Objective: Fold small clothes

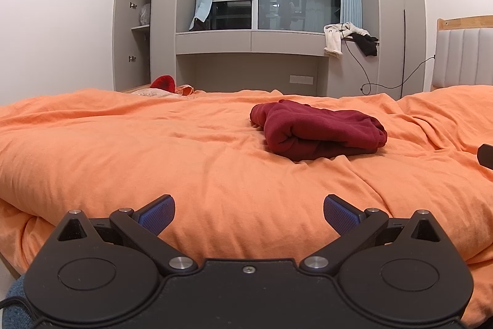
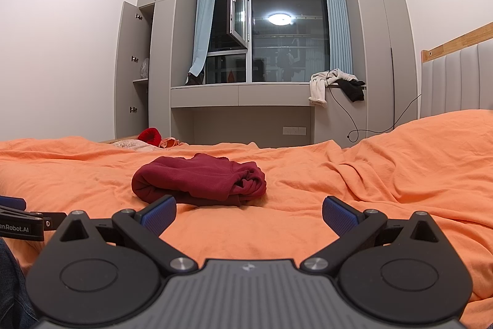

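Both grippers, left gripper (image 1: 249, 213) and right gripper (image 2: 249, 213), gape wide, holding nothing; beyond their fingers a dark red garment (image 1: 320, 130) lies bundled on the bed (image 1: 154, 162); soft, light, probably best pinched at an edge.

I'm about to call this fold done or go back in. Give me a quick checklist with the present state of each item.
1. Left gripper open, holding nothing: ok.
2. Right gripper open, holding nothing: ok.
3. Dark red garment folded into a bundle: ok.
4. Bundle neat: not ok, loose folds show at one end.
5. Garment lying on the orange bedcover, away from the edge: ok.
6. Underside layers flat: cannot tell.
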### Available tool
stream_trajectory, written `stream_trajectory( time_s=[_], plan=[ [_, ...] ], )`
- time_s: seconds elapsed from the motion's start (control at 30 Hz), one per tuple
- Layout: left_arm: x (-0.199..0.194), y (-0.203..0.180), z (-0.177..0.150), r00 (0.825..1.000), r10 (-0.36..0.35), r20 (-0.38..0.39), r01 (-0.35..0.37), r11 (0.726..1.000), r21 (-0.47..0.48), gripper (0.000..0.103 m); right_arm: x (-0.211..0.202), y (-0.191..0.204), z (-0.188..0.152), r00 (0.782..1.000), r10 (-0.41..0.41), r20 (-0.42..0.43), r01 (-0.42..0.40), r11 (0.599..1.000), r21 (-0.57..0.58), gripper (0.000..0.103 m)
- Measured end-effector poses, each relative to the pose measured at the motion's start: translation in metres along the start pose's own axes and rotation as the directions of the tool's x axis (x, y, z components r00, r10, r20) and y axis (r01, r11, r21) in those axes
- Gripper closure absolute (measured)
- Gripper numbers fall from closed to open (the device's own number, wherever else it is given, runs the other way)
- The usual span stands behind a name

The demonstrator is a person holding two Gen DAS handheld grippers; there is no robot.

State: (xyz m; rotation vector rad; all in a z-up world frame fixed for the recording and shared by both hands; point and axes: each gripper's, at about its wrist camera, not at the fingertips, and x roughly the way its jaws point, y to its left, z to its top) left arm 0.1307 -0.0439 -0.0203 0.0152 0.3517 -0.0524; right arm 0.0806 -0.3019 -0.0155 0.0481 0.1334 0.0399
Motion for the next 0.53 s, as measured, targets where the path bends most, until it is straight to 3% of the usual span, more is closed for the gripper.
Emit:
stream_trajectory(
  time_s=[0.53],
  plan=[
    [0.0010,-0.0012,0.0012,1.000,0.012,-0.015,-0.012,1.000,-0.001,0.001,-0.0001,-0.0046,-0.0017,1.000,0.000,-0.003,0.000,1.000,-0.002,0.000]
  ],
)
